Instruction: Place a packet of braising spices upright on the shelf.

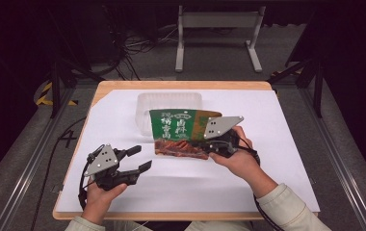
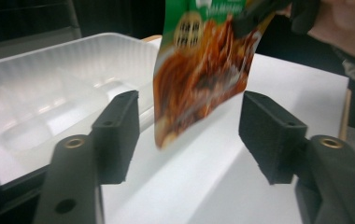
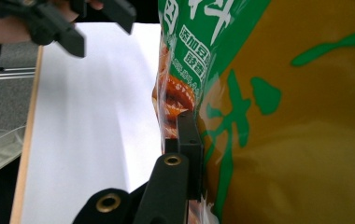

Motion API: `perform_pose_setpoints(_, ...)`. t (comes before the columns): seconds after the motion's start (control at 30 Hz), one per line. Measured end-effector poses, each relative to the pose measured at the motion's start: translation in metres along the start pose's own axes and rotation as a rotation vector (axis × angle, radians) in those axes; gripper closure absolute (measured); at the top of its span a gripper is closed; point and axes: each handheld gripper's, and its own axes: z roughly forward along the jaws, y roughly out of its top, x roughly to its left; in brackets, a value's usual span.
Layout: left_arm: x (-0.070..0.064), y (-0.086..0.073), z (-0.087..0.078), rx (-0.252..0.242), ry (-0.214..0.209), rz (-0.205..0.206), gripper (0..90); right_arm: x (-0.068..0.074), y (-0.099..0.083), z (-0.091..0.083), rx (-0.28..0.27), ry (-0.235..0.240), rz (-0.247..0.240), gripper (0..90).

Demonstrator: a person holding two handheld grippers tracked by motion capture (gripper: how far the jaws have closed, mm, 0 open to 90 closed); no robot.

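Right gripper view: right gripper (image 3: 192,154) clamps food packet (image 3: 278,116).

Both grippers hand-held above the table, forearms entering from the near edge.
We note the left gripper (image 1: 138,159) with jaws spread wide, pointing right; the right gripper (image 1: 201,144) has jaws clamped together, pointing left toward it.

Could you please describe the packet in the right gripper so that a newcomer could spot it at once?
On the white sheet covering the table, just in front of the clear tray, the right gripper holds up a flat packet. It is green on top, with a food picture below, the only colourful thing there.
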Motion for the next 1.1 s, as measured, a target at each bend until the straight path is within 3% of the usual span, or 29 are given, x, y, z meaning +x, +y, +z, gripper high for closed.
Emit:
perform_pose_setpoints(0.6, 0.022, -0.024, -0.011, 0.048, 0.062, -0.053, 35.0, -0.049, 0.03, -0.006, 0.05, -0.096, 0.057, 89.4)
perform_pose_setpoints(1.1, 0.027, -0.031, -0.008, 0.047, 0.079, -0.047, 31.1, -0.09, 0.04, 0.0, 0.089, -0.166, 0.109, 89.4)
